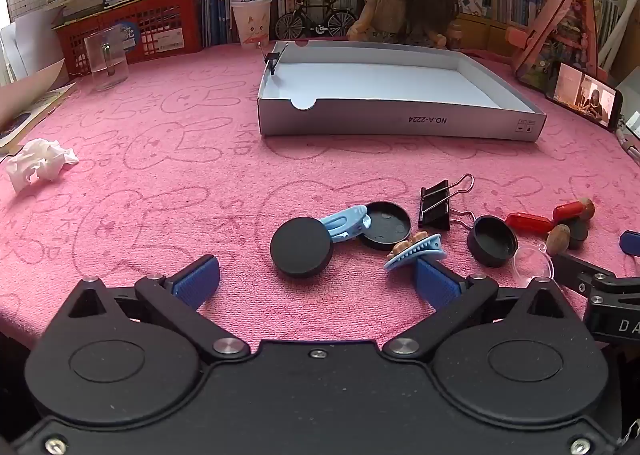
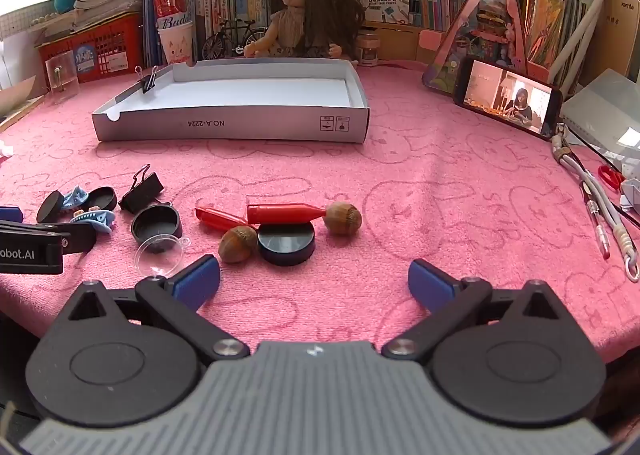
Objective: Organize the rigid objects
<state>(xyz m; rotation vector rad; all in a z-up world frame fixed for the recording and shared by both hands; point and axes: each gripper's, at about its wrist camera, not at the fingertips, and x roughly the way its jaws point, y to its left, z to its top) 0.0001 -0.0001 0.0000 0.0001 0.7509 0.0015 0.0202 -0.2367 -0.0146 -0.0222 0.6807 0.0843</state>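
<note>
My left gripper [image 1: 316, 283] is open and empty, low over the pink cloth. Just ahead lie a black round lid [image 1: 301, 247], a light blue clip [image 1: 346, 222], an upturned black cap [image 1: 385, 225], a blue hair clip [image 1: 414, 250], a black binder clip [image 1: 436, 204] and another black cap [image 1: 492, 241]. My right gripper [image 2: 314, 281] is open and empty. Ahead of it lie a black puck [image 2: 286, 243], two hazelnuts [image 2: 238, 244] [image 2: 342, 218], two red tubes [image 2: 286, 213] [image 2: 216, 218] and a clear dome [image 2: 159, 253]. The empty grey box [image 1: 400, 121] [image 2: 232, 123] stands behind.
A small binder clip [image 2: 147, 82] is clipped on the box's left wall. A phone [image 2: 508, 97] leans at the right, cables and a pen [image 2: 596, 223] beside it. Crumpled tissue [image 1: 38, 163] lies left. A doll [image 2: 308, 3], cups, a glass [image 1: 106, 59] and books line the back.
</note>
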